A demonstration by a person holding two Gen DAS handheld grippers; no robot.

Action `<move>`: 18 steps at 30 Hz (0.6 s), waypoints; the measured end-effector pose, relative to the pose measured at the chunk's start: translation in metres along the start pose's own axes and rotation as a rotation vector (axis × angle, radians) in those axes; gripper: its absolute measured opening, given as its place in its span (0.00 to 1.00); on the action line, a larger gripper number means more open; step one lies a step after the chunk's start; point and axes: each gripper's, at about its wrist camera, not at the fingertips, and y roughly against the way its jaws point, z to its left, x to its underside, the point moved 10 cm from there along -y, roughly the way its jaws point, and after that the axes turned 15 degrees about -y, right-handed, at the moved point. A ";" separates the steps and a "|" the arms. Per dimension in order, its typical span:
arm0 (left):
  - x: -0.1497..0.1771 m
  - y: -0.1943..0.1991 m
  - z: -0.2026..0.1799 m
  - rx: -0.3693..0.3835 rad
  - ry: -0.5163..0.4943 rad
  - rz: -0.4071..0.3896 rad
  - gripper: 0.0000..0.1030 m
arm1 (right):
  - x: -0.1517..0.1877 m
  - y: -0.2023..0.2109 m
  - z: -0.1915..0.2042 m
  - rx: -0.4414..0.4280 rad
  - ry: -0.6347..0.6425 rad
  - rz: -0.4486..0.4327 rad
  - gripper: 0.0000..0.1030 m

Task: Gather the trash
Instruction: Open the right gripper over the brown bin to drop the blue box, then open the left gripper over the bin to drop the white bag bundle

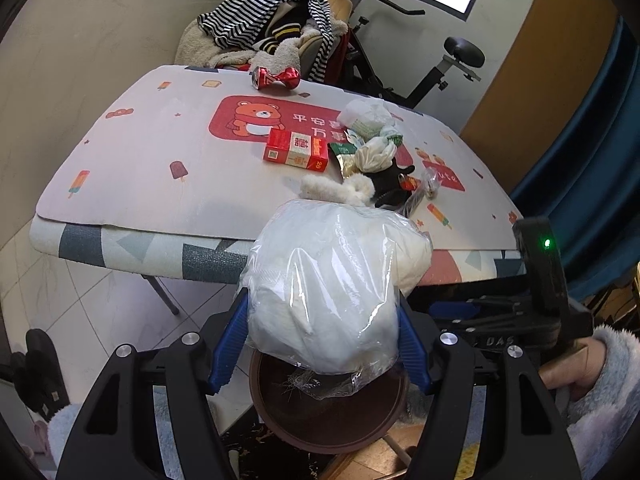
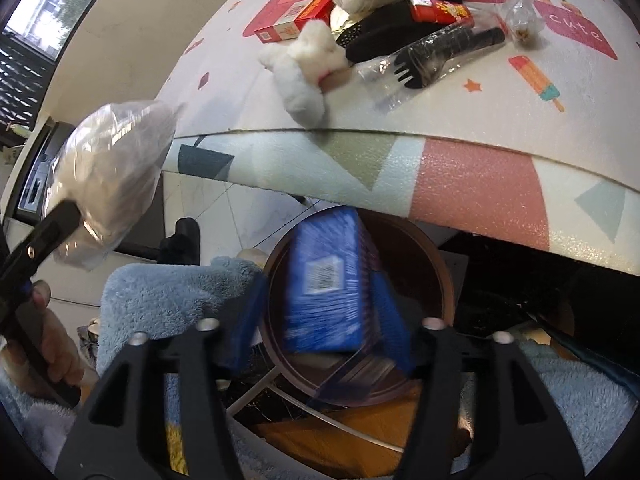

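Note:
My left gripper (image 1: 322, 336) is shut on a clear plastic bag of white tissue (image 1: 328, 288) and holds it above a round brown bin (image 1: 328, 420) on the floor in front of the table. The bag also shows in the right wrist view (image 2: 108, 176). A blue box (image 2: 326, 280) sits blurred between the fingers of my right gripper (image 2: 320, 312), over the brown bin (image 2: 436, 264); whether the fingers touch it I cannot tell. On the table lie a red cigarette pack (image 1: 296, 150), a crushed red can (image 1: 276, 77), wrappers (image 1: 368, 136) and a wrapped black fork (image 2: 432, 60).
The table (image 1: 140, 184) has a cartoon mat, its front edge just beyond the bin. A white fluffy item (image 2: 304, 68) lies at that edge. A chair piled with striped clothes (image 1: 264, 20) and an exercise bike (image 1: 440, 60) stand behind. Tiled floor at left.

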 end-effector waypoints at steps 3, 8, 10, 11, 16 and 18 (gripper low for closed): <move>0.002 -0.003 -0.002 0.012 -0.007 0.005 0.64 | -0.005 0.012 -0.001 0.011 0.009 -0.043 0.80; 0.006 -0.007 -0.009 0.019 -0.034 0.020 0.64 | -0.030 0.049 -0.008 0.074 0.024 -0.179 0.91; 0.008 -0.009 -0.011 0.018 -0.046 0.027 0.64 | -0.040 0.065 -0.009 0.080 0.031 -0.225 0.94; 0.009 -0.011 -0.012 0.017 -0.050 0.034 0.64 | -0.045 0.073 -0.009 0.085 0.036 -0.250 0.94; 0.015 -0.022 -0.015 0.017 -0.077 0.074 0.65 | -0.063 0.101 -0.012 0.127 0.075 -0.331 0.94; 0.018 -0.028 -0.018 0.019 -0.092 0.094 0.65 | -0.066 0.105 -0.012 0.134 0.086 -0.346 0.94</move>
